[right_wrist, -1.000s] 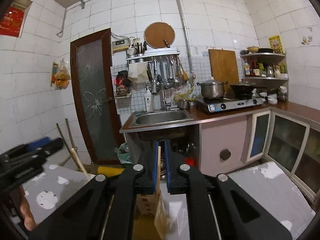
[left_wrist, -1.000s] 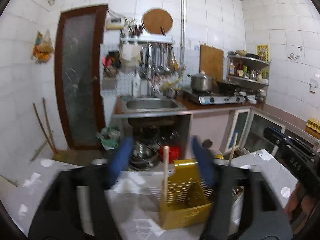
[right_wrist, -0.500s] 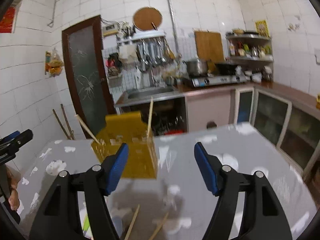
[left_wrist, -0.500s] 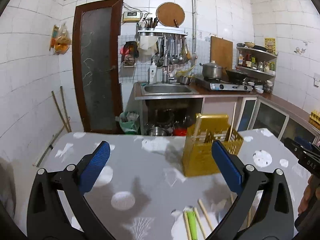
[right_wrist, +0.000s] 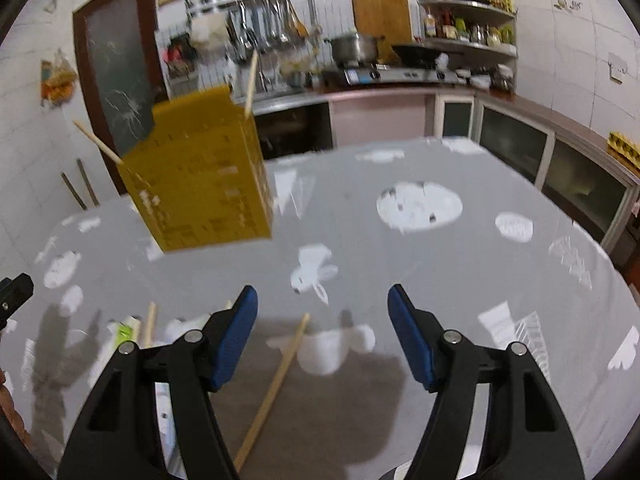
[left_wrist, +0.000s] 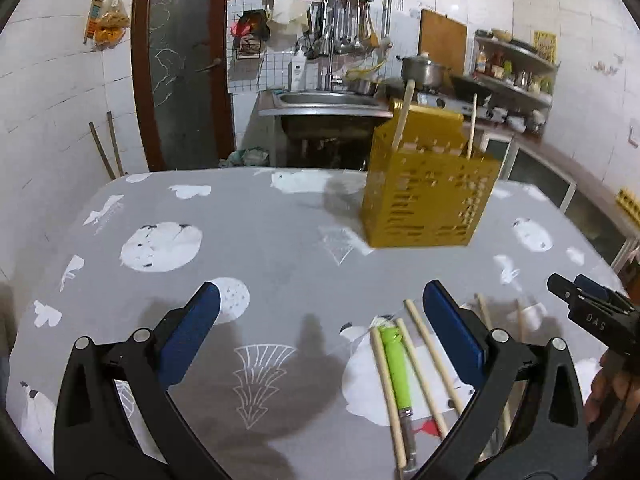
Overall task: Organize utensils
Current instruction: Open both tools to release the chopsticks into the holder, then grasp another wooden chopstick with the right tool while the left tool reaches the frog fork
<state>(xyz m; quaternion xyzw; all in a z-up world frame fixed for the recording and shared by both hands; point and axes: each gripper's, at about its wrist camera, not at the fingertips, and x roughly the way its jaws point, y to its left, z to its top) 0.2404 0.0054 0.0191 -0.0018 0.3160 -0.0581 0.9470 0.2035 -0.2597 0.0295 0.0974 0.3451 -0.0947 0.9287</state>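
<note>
A yellow slotted utensil holder [left_wrist: 428,196] stands on the grey patterned table [left_wrist: 260,232] with two wooden chopsticks [left_wrist: 402,120] sticking up from it; it also shows in the right wrist view [right_wrist: 200,176]. Several loose chopsticks [left_wrist: 424,364] and a green-handled utensil [left_wrist: 396,368] lie near the front right. My left gripper [left_wrist: 320,332] is open and empty above the table, left of them. My right gripper [right_wrist: 322,328] is open and empty, with one chopstick [right_wrist: 276,384] lying on the table between its fingers. The right gripper's tip [left_wrist: 588,308] shows at the left view's right edge.
Behind the table stand a sink counter [left_wrist: 320,104], a gas stove with a pot [right_wrist: 356,50], wall shelves [right_wrist: 468,24] and a dark door [left_wrist: 180,60]. Low cabinets [right_wrist: 560,152] run along the right wall.
Both grippers have pulled back and up from the yellow holder and tilted down toward the table. The right gripper opened and let go of a chopstick, which now stands in the holder.
</note>
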